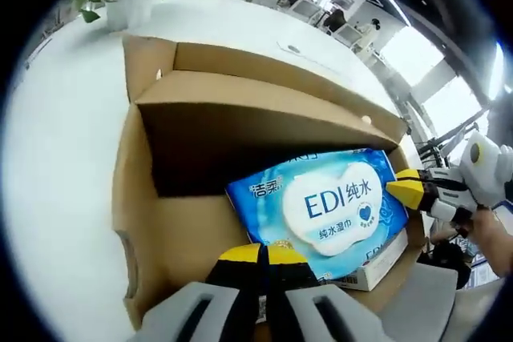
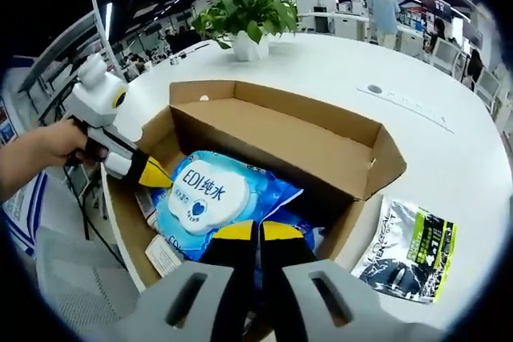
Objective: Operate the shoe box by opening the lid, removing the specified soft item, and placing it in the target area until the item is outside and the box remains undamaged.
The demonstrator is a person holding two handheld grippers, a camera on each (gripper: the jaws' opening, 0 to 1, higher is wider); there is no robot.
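An open brown cardboard box (image 1: 138, 198) (image 2: 321, 146) sits on a white table with its flaps up. Inside lies a blue and white wet wipes pack (image 1: 337, 206) (image 2: 204, 198), resting on other items. My left gripper (image 1: 262, 254) is at the pack's near edge, jaws closed together on that edge; it enters the right gripper view from the left (image 2: 152, 172), its yellow tip on the pack's end. My right gripper (image 2: 256, 234) is closed on the pack's opposite blue edge; its yellow tip (image 1: 407, 190) touches the pack's corner.
A white carton (image 1: 370, 271) lies under the pack. A silver and black pouch (image 2: 409, 250) lies on the table beside the box. A potted plant (image 2: 248, 14) stands behind it. A grey chair (image 2: 72, 278) is at the table's edge. A hand (image 2: 48, 150) holds the left gripper.
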